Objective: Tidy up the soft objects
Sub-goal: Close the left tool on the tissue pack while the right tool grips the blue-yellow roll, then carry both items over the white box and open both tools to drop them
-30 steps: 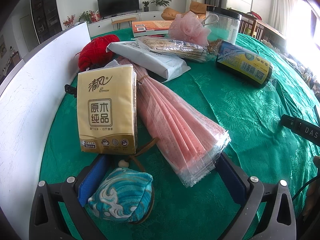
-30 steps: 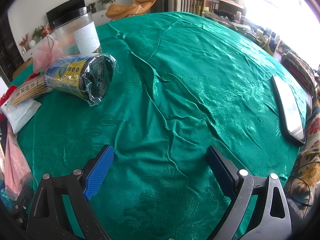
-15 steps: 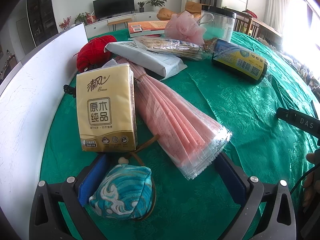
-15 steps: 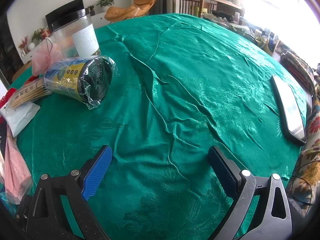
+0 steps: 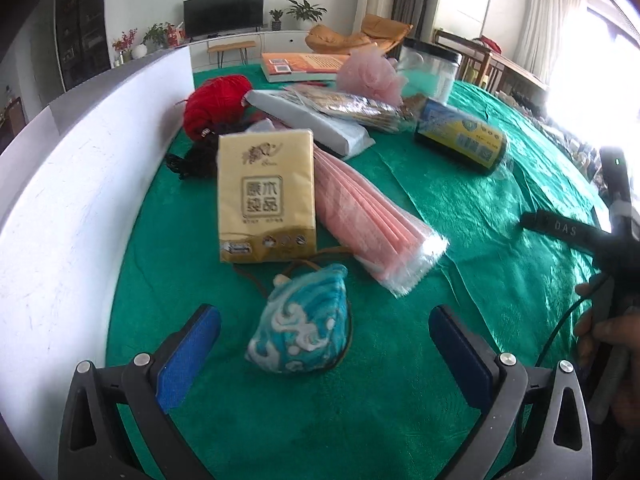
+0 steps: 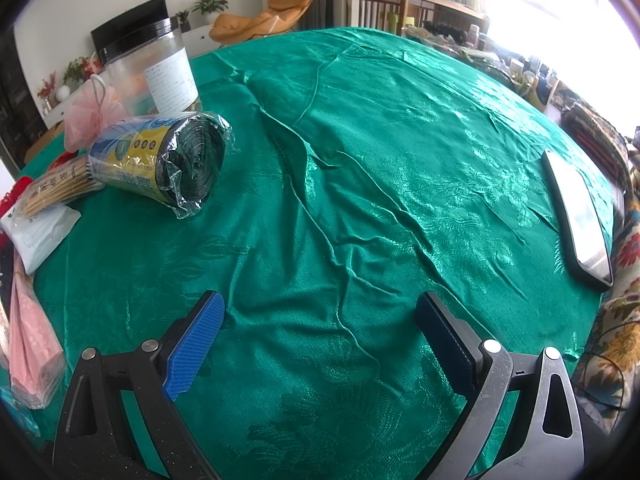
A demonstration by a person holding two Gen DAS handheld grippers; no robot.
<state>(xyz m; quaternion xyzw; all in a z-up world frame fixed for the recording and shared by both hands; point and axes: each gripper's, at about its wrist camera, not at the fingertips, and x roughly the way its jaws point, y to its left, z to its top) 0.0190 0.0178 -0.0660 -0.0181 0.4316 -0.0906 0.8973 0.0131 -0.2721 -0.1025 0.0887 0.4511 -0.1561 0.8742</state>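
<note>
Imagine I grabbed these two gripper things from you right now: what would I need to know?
Left gripper: open, empty, the blue wave-pattern pouch lying between its fingers, ungripped.
Right gripper: open, empty, over bare green tablecloth.
Soft things sit clustered near the white board: yellow tissue pack, pink packet, red yarn, pink mesh puff.
Done: nothing visibly sorted.
Left: probably the pouch first, then the rest.

a clear plastic jar with a black lid [image 6: 150, 72] stands on the green satin-covered tabletop [image 6: 380, 168]; a black-framed mirror [image 6: 578, 220] lies well apart.
</note>
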